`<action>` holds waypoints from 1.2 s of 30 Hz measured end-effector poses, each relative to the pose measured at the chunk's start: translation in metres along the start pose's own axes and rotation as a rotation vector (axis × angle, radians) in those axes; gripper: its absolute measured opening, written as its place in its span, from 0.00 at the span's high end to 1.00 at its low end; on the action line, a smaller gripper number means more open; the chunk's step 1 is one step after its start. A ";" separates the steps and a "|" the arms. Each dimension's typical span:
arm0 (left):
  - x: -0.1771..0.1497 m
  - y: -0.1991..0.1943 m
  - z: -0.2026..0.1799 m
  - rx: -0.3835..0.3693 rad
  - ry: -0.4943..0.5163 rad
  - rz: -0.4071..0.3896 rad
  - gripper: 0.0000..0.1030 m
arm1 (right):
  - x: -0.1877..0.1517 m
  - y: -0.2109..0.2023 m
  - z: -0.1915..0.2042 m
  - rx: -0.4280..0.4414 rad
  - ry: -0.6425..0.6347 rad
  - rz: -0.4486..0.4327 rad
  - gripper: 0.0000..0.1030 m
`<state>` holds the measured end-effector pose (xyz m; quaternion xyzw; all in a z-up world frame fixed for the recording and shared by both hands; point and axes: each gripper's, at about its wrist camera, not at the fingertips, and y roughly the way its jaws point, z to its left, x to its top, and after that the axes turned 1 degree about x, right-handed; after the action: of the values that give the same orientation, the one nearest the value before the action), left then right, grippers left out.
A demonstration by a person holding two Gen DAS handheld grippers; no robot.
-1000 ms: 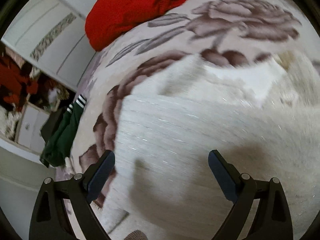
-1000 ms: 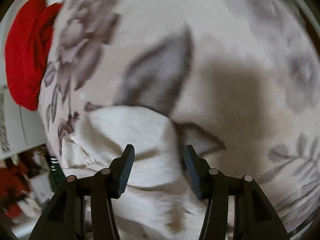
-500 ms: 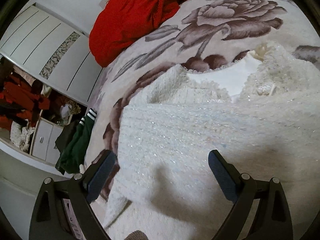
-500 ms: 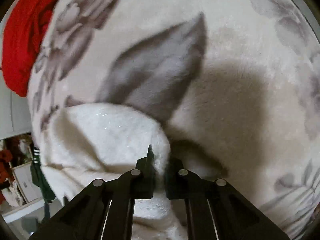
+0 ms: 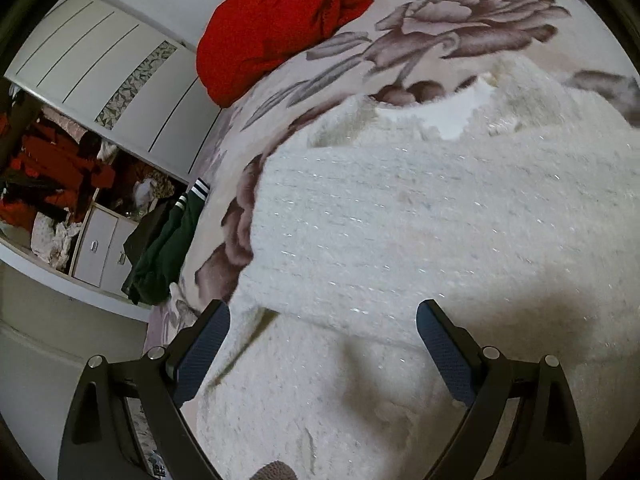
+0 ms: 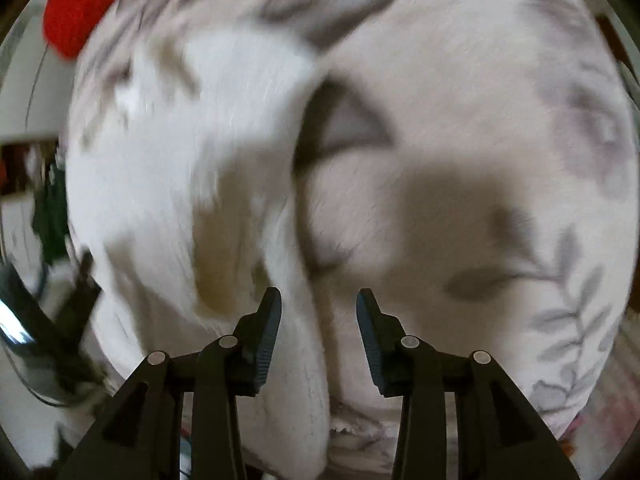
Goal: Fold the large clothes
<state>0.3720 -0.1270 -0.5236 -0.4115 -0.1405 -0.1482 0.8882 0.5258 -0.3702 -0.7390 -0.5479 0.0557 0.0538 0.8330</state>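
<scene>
A fluffy white sweater (image 5: 400, 220) lies spread on the rose-print bed cover (image 5: 460, 28), its neckline toward the far side and a fold running across its near part. My left gripper (image 5: 322, 312) hovers just above that fold, wide open, nothing between its fingers. In the blurred right wrist view the sweater (image 6: 180, 140) fills the left half. My right gripper (image 6: 319, 300) points steeply down at its right edge. Its jaws are opening; a strip of the white fabric lies between them, and the pads do not press on it.
A crumpled red garment (image 5: 288, 20) sits at the bed's far corner, also seen as red garment (image 6: 80, 8). A dark green garment (image 5: 164, 248) hangs off the bed's left side. Beyond stand a white wardrobe (image 5: 100, 68) and small drawers (image 5: 100, 248). Bare bed cover (image 6: 480, 100) lies right of the sweater.
The right gripper closed on the sweater's edge, then swung sideways, rolled and opened, releasing the fabric. The left gripper drew back, so more of the sweater shows.
</scene>
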 end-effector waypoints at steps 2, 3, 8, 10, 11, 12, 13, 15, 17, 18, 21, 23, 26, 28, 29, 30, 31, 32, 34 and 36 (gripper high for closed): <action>0.000 -0.002 -0.007 0.005 0.017 -0.013 0.07 | 0.006 0.017 0.015 -0.022 -0.056 -0.033 0.60; -0.001 -0.004 -0.011 0.009 0.024 -0.022 0.07 | 0.012 0.020 0.019 -0.092 -0.072 -0.097 0.60; -0.003 0.000 -0.019 0.021 0.057 -0.031 0.07 | 0.009 0.025 -0.035 -0.037 0.177 -0.216 0.62; -0.006 0.002 -0.017 0.016 0.057 -0.021 0.07 | -0.006 0.024 -0.048 -0.048 0.201 -0.237 0.63; -0.008 0.002 -0.015 0.017 0.055 -0.017 0.07 | -0.011 0.026 -0.050 -0.057 0.195 -0.235 0.63; -0.010 0.002 -0.012 0.016 0.052 -0.012 0.07 | -0.015 0.027 -0.054 -0.050 0.199 -0.235 0.63; -0.012 0.002 -0.007 0.014 0.045 -0.008 0.07 | -0.018 0.029 -0.053 -0.035 0.208 -0.230 0.62; -0.018 0.003 0.005 0.000 0.025 0.004 0.07 | -0.020 0.021 -0.053 -0.004 0.219 -0.194 0.62; -0.025 0.005 0.017 -0.011 0.008 0.020 0.07 | -0.034 -0.004 -0.061 0.019 0.245 -0.190 0.60; -0.029 0.006 0.023 -0.020 -0.002 0.029 0.07 | -0.041 -0.016 -0.062 0.010 0.253 -0.197 0.59; -0.046 0.008 0.039 -0.042 -0.028 0.052 0.07 | -0.068 -0.052 -0.062 0.021 0.280 -0.228 0.58; -0.059 0.009 0.047 -0.049 -0.035 0.061 0.07 | -0.086 -0.062 -0.052 0.028 0.284 -0.232 0.58; -0.080 0.014 0.050 -0.066 -0.026 0.091 0.07 | -0.102 -0.046 -0.015 0.003 0.238 -0.176 0.58; -0.096 0.017 0.048 -0.076 -0.003 0.105 0.07 | -0.109 -0.016 0.012 -0.048 0.198 -0.099 0.58; -0.105 0.019 0.045 -0.081 0.013 0.108 0.07 | -0.118 0.006 0.019 -0.091 0.177 -0.051 0.58; -0.114 0.021 0.039 -0.084 0.035 0.108 0.07 | -0.128 0.027 0.021 -0.156 0.164 -0.005 0.58; -0.122 0.024 0.033 -0.083 0.062 0.108 0.07 | -0.136 0.046 0.020 -0.234 0.162 0.035 0.58; -0.134 0.029 0.021 -0.083 0.111 0.108 0.07 | -0.149 0.069 0.010 -0.302 0.186 0.072 0.52; -0.147 0.031 0.011 -0.073 0.155 0.075 0.07 | -0.162 0.083 -0.007 -0.252 0.268 0.075 0.45; -0.150 0.026 0.007 -0.062 0.185 0.027 0.07 | -0.164 0.070 -0.011 -0.224 0.296 0.075 0.45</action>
<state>0.2433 -0.0831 -0.5928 -0.4251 -0.0475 -0.1778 0.8862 0.3532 -0.3577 -0.7817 -0.6368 0.1916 0.0097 0.7468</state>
